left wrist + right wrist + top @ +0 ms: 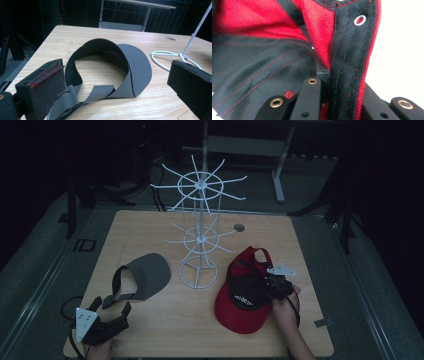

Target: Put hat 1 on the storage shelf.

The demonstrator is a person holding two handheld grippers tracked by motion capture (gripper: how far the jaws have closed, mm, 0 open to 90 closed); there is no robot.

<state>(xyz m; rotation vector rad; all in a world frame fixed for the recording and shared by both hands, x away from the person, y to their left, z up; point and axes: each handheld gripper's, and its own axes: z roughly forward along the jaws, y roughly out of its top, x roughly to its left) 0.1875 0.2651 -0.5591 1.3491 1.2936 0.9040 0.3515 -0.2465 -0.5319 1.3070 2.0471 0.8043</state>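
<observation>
A red and black cap (240, 295) lies on the wooden table (165, 325) at the right, brim toward me. My right gripper (274, 287) is shut on the cap's side. In the right gripper view a black seamed fold of the cap (347, 62) is pinched between the jaws of the right gripper (337, 85). A grey visor (145, 276) with a loose strap lies at the left. My left gripper (114, 306) stands open just in front of the strap. In the left gripper view the visor (135, 67) lies ahead of the left gripper (117, 80), the strap end beside the left jaw.
A white wire hat rack (199, 235) with two rings of spokes stands at the table's middle, its ring base (165, 53) near the visor. A small round hole (239, 227) sits in the tabletop behind it. A metal frame (250, 145) stands beyond the table.
</observation>
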